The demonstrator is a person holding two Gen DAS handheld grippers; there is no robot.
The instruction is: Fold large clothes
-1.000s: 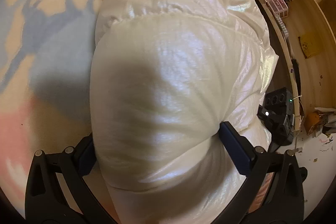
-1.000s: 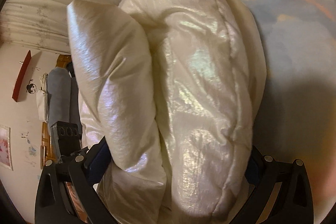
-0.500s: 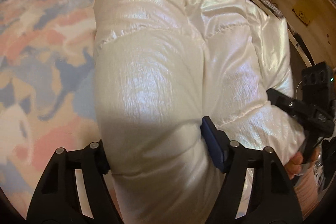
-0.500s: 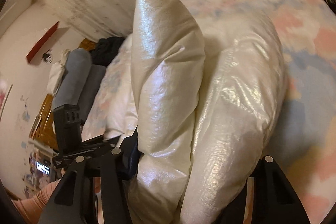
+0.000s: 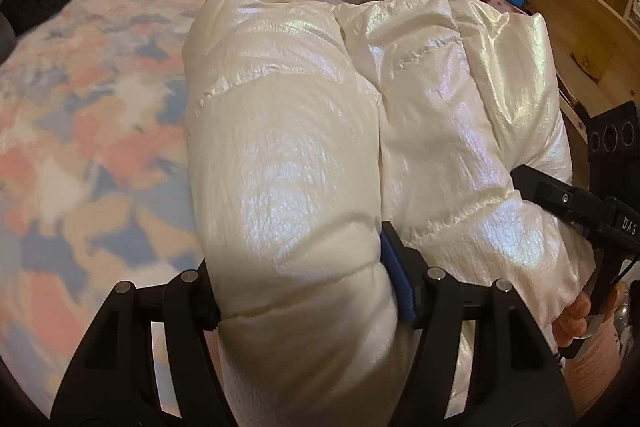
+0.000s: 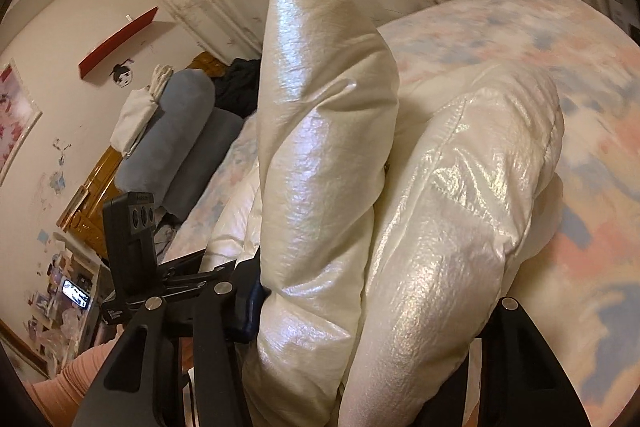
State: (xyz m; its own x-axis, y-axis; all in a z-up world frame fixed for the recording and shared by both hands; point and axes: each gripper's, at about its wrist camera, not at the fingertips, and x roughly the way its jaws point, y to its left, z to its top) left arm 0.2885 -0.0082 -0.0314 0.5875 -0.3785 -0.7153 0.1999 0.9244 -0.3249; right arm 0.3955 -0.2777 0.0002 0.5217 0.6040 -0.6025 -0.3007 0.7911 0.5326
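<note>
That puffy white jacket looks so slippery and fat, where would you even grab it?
Best guess: pinch a bunched padded roll near the edge of the puffy white jacket from the near side, as the left gripper and right gripper do. The quilted seams make narrower rolls that fit between the fingers.

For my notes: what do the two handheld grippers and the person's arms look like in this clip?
Both grippers are matte black plastic. The left gripper has open triangular frames with silver rivets and blue pads on its jaws. The right gripper matches it; in the left view its body bears white letters "DAS" and a thin black cable. A pink ribbed sleeve covers one arm; fingertips are bare.
</note>
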